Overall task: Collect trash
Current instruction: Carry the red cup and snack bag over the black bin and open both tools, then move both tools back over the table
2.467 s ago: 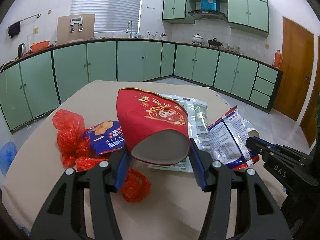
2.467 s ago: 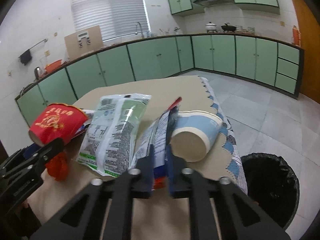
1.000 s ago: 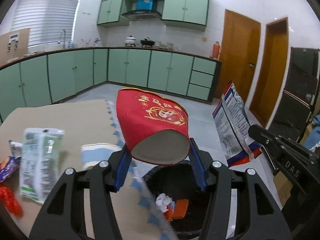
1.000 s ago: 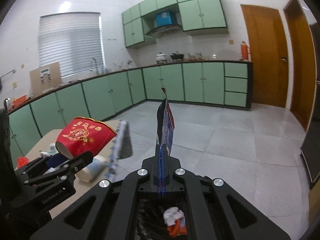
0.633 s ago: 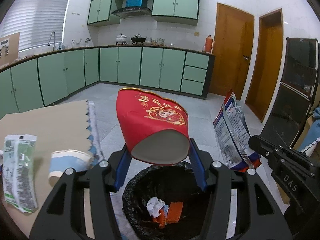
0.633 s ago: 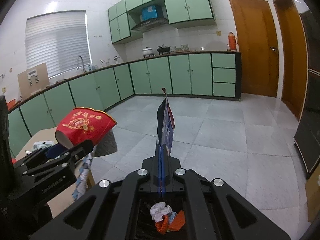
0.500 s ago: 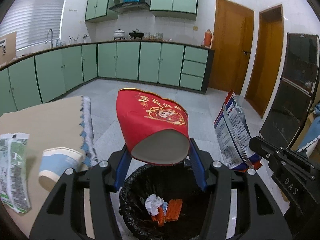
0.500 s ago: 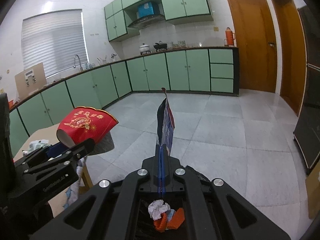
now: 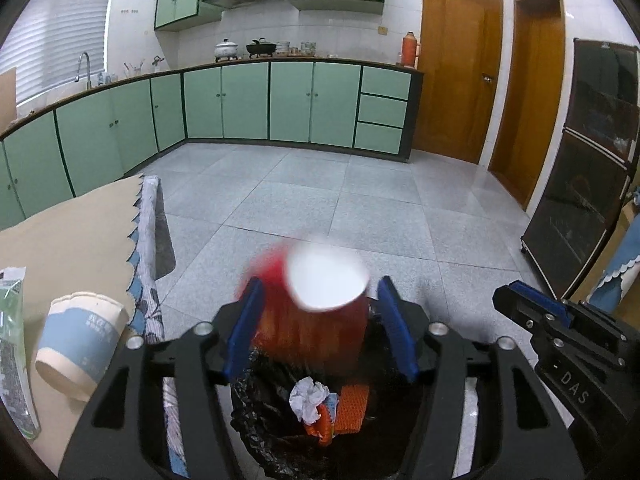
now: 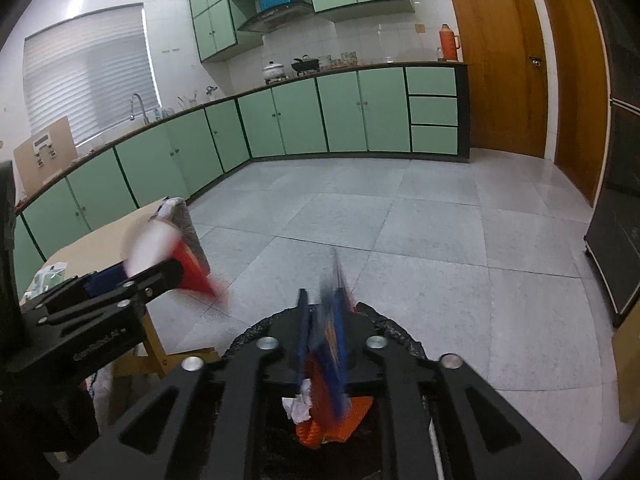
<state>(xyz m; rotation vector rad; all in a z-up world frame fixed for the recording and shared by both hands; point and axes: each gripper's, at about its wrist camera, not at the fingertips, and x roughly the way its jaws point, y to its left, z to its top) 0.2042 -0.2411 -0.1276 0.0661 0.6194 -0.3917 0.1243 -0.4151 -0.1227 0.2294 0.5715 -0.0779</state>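
Observation:
In the left wrist view a red paper cup [image 9: 316, 320], blurred and tipped with its white inside up, drops between the blue pads [image 9: 246, 320] of my left gripper [image 9: 318, 284]. The jaws are opening and no longer press on the cup. Below it stands a black-lined bin [image 9: 248, 412] holding crumpled white paper [image 9: 308, 396] and an orange scrap [image 9: 352, 404]. In the right wrist view a blurred blue and red wrapper [image 10: 330, 344] slides down between the opening jaws of my right gripper [image 10: 324, 296], over the same bin [image 10: 400, 332].
The table [image 9: 72, 232] lies to the left of the bin, with a blue and white paper cup [image 9: 80, 344] on its side and a green packet [image 9: 12, 344] on it. A table leg [image 10: 156, 356] stands beside the bin. A dark cabinet [image 9: 580, 208] is at the right.
Both grippers have come down closer over the bin. The red cup, held firmly before, has tipped and is falling. The wrapper, upright in shut jaws before, is slipping down between parted pads.

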